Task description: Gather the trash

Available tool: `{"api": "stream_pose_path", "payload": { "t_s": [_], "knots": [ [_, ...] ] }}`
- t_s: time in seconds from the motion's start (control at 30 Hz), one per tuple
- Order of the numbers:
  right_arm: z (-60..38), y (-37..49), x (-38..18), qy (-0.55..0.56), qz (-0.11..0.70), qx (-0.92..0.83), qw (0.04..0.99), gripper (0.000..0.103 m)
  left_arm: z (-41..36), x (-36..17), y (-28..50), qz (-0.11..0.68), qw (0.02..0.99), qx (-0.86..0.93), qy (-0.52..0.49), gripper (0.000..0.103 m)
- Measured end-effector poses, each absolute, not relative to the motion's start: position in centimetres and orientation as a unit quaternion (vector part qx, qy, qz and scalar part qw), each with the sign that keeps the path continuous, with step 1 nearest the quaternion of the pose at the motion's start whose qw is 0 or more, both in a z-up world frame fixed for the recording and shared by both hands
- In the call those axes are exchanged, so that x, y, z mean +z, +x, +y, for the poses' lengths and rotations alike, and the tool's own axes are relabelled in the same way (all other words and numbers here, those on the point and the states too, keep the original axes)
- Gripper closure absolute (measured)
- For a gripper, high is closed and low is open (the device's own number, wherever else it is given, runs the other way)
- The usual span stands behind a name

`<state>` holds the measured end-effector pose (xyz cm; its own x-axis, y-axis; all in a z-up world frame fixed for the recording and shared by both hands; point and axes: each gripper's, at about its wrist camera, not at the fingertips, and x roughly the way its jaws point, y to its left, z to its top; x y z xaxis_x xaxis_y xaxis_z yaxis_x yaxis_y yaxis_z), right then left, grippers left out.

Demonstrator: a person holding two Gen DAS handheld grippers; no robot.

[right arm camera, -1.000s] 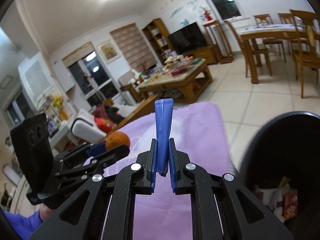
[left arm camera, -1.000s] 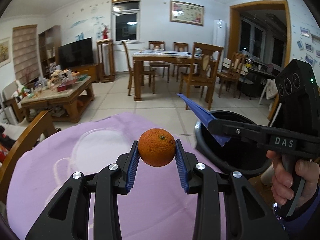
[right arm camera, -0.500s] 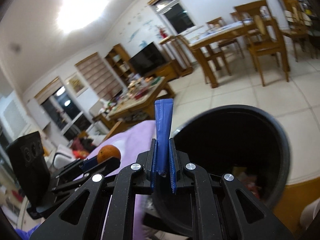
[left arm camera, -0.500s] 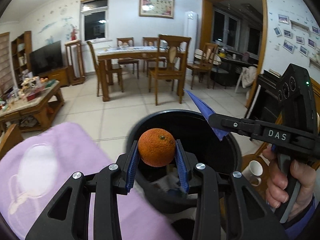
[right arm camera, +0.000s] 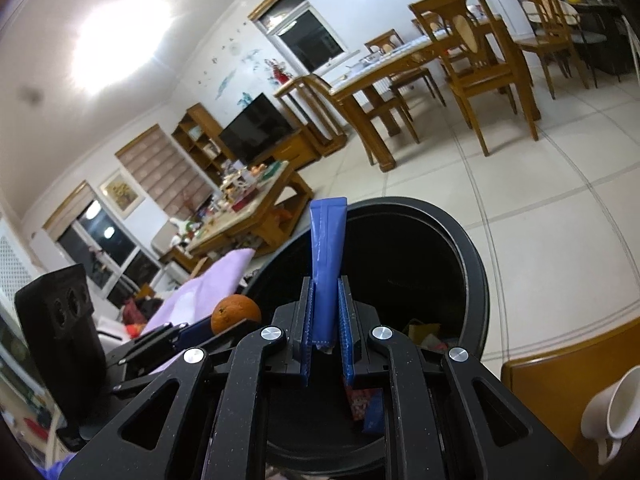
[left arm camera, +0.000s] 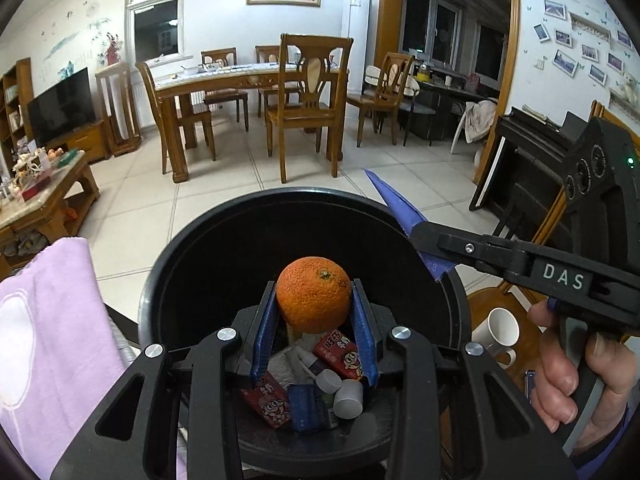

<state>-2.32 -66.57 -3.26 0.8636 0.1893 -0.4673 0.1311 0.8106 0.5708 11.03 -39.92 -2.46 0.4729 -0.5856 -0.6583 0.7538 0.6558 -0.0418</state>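
My left gripper point(left arm camera: 314, 312) is shut on an orange point(left arm camera: 314, 294) and holds it over the open mouth of a round black trash bin point(left arm camera: 168, 264). Wrappers and small white bottles lie at the bottom of the bin. My right gripper point(right arm camera: 325, 312) is shut on a flat blue wrapper point(right arm camera: 326, 264) that sticks up between its pads, above the bin point(right arm camera: 476, 276). In the left wrist view that wrapper point(left arm camera: 400, 210) hangs over the bin's right rim, and a hand point(left arm camera: 576, 376) grips the right tool. The orange point(right arm camera: 235, 313) also shows at lower left in the right wrist view.
A lilac cloth point(left arm camera: 52, 340) covers the surface left of the bin. A white mug point(left arm camera: 496, 332) stands on a wooden surface to the bin's right. Tiled floor, a dining table with chairs point(left arm camera: 308, 96) and a cluttered coffee table point(left arm camera: 36, 184) lie beyond.
Both grippers have swung from over the lilac cloth to above the black bin and tilted downward, each still holding its item. The bin's contents have come into view.
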Motion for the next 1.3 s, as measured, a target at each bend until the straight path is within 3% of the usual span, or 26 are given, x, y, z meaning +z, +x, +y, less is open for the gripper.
{"api": "stream_pose_path", "payload": {
  "t_s": [0.57,0.67,0.73,0.77,0.8,0.87,1.0,1.3],
  "knots": [
    [-66.2,-0.6,-5.5,0.315,0.273,0.012,0.909,0.09,-41.2,-4.1,11.8,0.354,0.837,-0.394,0.14,0.066],
    [-65.3,-0.3,-5.8,0.317,0.277,0.007,0.907,0.079,-41.3,-4.1,12.0,0.357,0.836,-0.392,0.142,0.065],
    [-64.9,-0.2,-5.8,0.318,0.278,0.005,0.906,0.067,-41.3,-4.0,12.0,0.356,0.836,-0.393,0.14,0.06],
    [-64.8,-0.3,-5.8,0.319,0.278,0.004,0.906,0.058,-41.1,-3.8,12.0,0.352,0.839,-0.392,0.138,0.046],
    [-64.9,-0.3,-5.8,0.319,0.277,0.002,0.907,0.055,-41.0,-3.6,11.9,0.347,0.842,-0.39,0.136,0.032],
    [-64.8,-0.5,-5.8,0.317,0.275,0.0,0.908,0.055,-40.7,-3.1,11.7,0.332,0.852,-0.383,0.134,0.024],
    [-64.4,-0.7,-5.6,0.315,0.272,-0.002,0.909,0.055,-40.3,-2.6,11.3,0.326,0.852,-0.387,0.135,0.017],
    [-62.2,-0.4,-3.9,0.3,0.264,0.005,0.917,0.039,-36.0,-0.2,9.8,0.302,0.866,-0.374,0.136,0.005]
  ]
}}
